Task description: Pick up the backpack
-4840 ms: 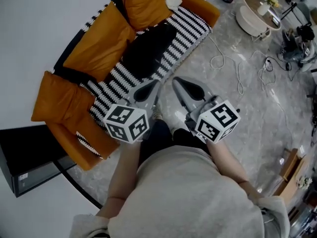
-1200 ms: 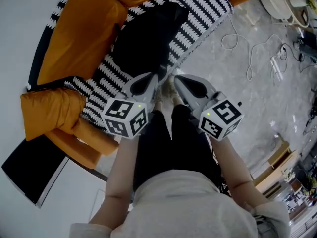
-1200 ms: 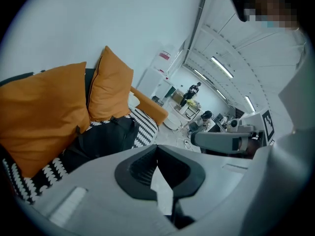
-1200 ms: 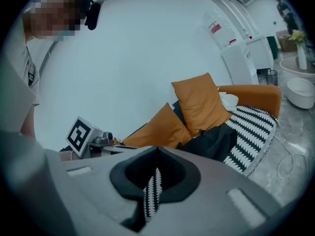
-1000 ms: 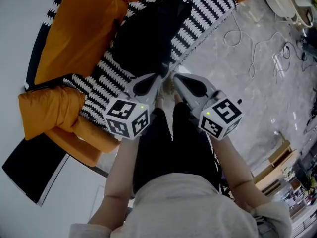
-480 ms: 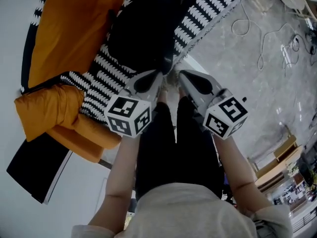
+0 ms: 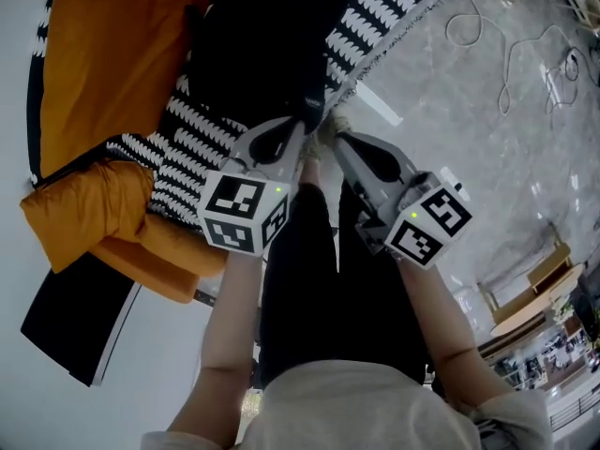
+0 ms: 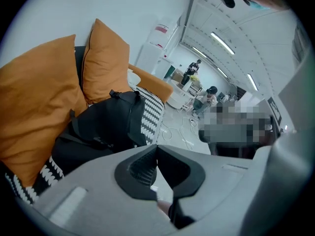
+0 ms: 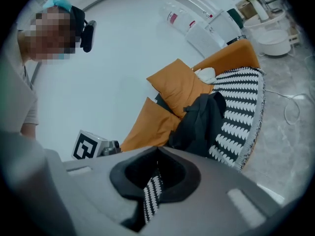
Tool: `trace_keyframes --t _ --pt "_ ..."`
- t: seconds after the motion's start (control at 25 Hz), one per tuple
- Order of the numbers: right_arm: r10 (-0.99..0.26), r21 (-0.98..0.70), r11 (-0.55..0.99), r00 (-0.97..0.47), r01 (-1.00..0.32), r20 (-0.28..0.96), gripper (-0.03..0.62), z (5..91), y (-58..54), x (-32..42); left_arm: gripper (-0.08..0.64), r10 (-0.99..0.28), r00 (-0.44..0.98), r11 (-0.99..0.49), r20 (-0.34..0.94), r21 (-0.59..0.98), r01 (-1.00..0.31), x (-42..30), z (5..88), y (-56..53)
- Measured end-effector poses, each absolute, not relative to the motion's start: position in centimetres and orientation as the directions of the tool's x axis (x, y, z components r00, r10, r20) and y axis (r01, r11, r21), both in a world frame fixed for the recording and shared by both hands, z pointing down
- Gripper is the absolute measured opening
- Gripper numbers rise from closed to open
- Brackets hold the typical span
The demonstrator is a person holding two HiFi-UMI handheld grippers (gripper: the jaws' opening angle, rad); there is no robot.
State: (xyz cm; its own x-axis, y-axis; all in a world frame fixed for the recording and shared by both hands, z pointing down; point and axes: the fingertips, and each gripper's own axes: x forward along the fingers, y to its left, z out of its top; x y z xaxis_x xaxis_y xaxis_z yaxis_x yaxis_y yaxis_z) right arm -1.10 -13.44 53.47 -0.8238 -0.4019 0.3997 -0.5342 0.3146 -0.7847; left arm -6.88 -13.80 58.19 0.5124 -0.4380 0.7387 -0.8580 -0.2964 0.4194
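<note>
The black backpack (image 7: 262, 54) lies slumped on the sofa's black-and-white striped cover (image 7: 394, 7), leaning against orange cushions. Both grippers hang side by side at the sofa's front edge, just short of the backpack's near end. My left gripper (image 7: 303, 127) has its jaws shut with nothing in them. My right gripper (image 7: 331, 131) is close beside it, also shut and empty. In the left gripper view the backpack (image 8: 106, 127) fills the middle left beyond the left gripper (image 8: 157, 146). In the right gripper view the backpack (image 9: 202, 119) sits ahead of the right gripper (image 9: 157, 150).
Orange cushions (image 7: 112, 54) line the sofa's back and arm. White cables (image 7: 525, 36) trail over the grey marble floor to the right. A black panel (image 7: 75, 317) stands beside the sofa's arm. A white round table (image 9: 273, 41) is beyond the sofa's far end. People stand far off (image 8: 192, 73).
Both grippers have sunk toward the sofa's front edge, and the backpack looms larger in the head view. The jaws of both have stayed shut.
</note>
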Motion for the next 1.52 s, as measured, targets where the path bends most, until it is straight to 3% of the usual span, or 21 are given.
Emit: trace_keyframes --t 0.32,0.44,0.64,1.52 --pt "-0.37 -0.778 0.331 -0.832 -0.534 0.414 0.003 55.0 -12.3 -0.5 0.01 -0.43 0.485 -0.295 0.761 0.389 -0.873 -7.1 59.9 -14.9" --pt "-0.378 -0.787 0.341 -0.842 -0.514 0.386 0.003 54.9 -12.3 -0.6 0.138 -0.391 0.488 -0.29 0.781 0.399 -0.87 -7.0 61.0 -14.8" --pt "-0.371 -0.791 0.338 -0.844 -0.511 0.387 0.003 55.2 -12.0 -0.5 0.236 -0.337 0.504 -0.333 0.795 0.4 -0.854 -6.1 61.9 -14.6" --pt "-0.365 -0.81 0.315 -0.851 -0.495 0.378 0.003 57.0 -12.2 -0.1 0.244 -0.134 0.541 -0.4 0.83 0.455 -0.796 -4.3 66.8 -12.9"
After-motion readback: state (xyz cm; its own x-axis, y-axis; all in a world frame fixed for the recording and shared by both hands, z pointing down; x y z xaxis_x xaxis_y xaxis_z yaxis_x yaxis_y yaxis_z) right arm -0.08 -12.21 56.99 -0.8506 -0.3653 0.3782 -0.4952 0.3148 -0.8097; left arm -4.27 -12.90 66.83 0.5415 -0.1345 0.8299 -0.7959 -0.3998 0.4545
